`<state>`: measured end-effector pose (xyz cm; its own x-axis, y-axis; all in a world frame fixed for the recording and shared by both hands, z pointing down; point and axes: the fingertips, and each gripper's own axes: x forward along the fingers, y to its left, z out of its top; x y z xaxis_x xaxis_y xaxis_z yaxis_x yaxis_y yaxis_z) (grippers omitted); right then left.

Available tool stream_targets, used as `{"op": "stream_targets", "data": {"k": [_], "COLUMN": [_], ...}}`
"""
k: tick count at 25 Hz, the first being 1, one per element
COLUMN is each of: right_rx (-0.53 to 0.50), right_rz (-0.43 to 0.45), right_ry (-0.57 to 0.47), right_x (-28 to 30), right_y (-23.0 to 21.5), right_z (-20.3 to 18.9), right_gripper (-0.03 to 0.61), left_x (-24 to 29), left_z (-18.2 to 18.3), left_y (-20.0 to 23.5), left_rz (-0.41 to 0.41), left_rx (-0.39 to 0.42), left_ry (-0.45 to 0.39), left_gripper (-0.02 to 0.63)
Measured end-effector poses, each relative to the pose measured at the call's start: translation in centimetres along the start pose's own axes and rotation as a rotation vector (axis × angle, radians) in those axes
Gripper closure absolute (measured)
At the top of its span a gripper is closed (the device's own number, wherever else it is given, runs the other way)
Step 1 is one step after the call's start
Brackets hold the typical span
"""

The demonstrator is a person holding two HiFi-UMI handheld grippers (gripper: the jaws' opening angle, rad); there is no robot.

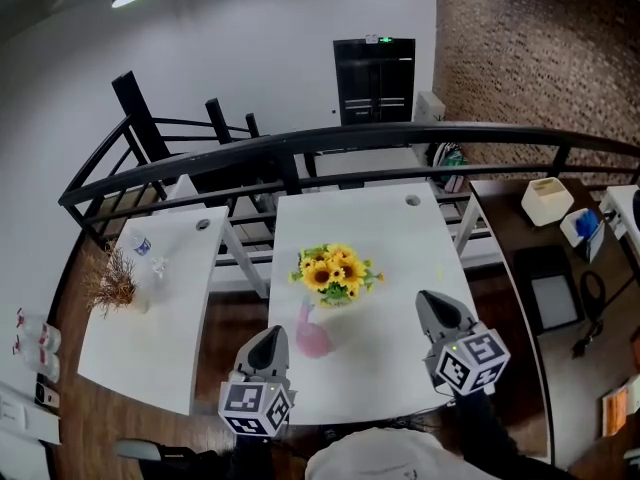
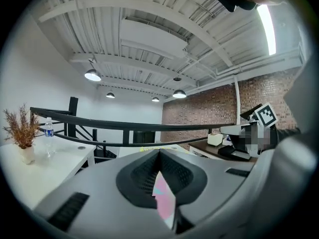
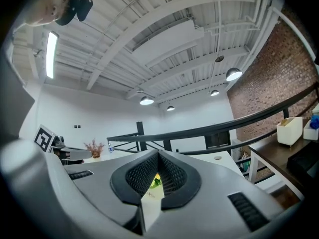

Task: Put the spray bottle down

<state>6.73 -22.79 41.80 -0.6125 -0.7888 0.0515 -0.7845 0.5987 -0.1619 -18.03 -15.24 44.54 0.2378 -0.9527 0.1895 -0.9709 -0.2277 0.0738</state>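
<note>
The pink spray bottle [image 1: 312,338] stands on the white table [image 1: 400,258], in front of a bunch of sunflowers [image 1: 336,273]. My left gripper [image 1: 270,336] hovers just left of the bottle and apart from it, jaws shut with nothing held. In the left gripper view the jaws [image 2: 159,153] meet, and only a pink sliver of the bottle [image 2: 163,198] shows through the slit below them. My right gripper [image 1: 432,300] hangs over the table's right side, shut and empty. Its own view [image 3: 158,153] shows the sunflowers [image 3: 154,179] through the slit.
A second white table [image 1: 170,298] at the left carries a dried plant [image 1: 113,283] and a water bottle [image 1: 141,245]. A black railing [image 1: 330,143] runs behind both tables. A brown desk [image 1: 540,268] with a white box [image 1: 547,199] stands at the right.
</note>
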Motion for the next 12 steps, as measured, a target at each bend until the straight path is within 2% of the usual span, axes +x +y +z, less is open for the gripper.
{"op": "stream_targets", "data": {"k": [12], "right_rx": [-0.013], "right_rz": [0.023], "right_ry": [0.026], "right_x": [0.19], "right_y": [0.13], "right_z": [-0.53], "right_gripper": [0.591], "left_x": [0.42], "left_z": [-0.33], "left_y": [-0.18], "left_rz": [-0.004], "left_rx": [-0.018], "left_ry": [0.036], "left_gripper": [0.617]}}
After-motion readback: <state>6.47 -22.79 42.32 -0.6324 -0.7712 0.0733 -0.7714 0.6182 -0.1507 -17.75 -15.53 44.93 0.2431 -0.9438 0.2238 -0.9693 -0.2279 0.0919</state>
